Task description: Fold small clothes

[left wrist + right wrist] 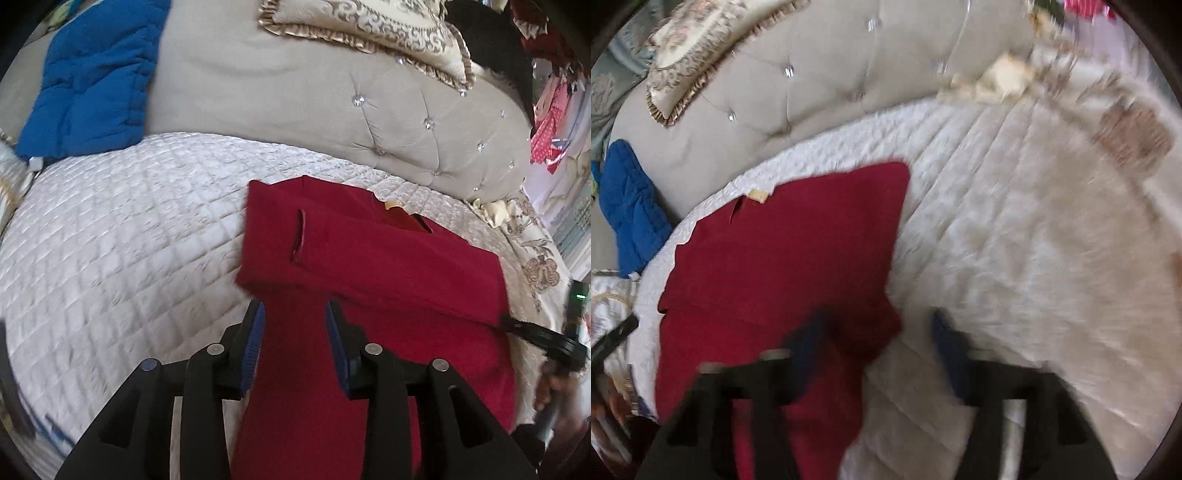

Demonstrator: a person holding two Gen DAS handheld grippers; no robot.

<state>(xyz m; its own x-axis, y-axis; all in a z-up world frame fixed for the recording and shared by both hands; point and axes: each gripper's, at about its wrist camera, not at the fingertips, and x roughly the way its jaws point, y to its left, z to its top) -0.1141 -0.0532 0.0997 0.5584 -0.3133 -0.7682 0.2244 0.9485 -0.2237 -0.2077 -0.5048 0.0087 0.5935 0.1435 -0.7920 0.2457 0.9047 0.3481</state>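
Below the headboard (pixel 332 110) | red garment (pixel 369 266): soft, light, limp | left gripper (pixel 295 314) and right gripper (pixel 879 325): jaws parted, released | best grasped at a folded edge.

Matt red knit-looking cloth garment (pixel 369 258) on quilted, faintly glossy white bedspread (pixel 129 229); tufted fabric headboard (pixel 295 92), perhaps velvet.

red garment (pixel 369 266) bottom cropped, right gripper (pixel 879 332) blurred

Quilted white bed (pixel 122 229) — tufted beige headboard (pixel 332 110)
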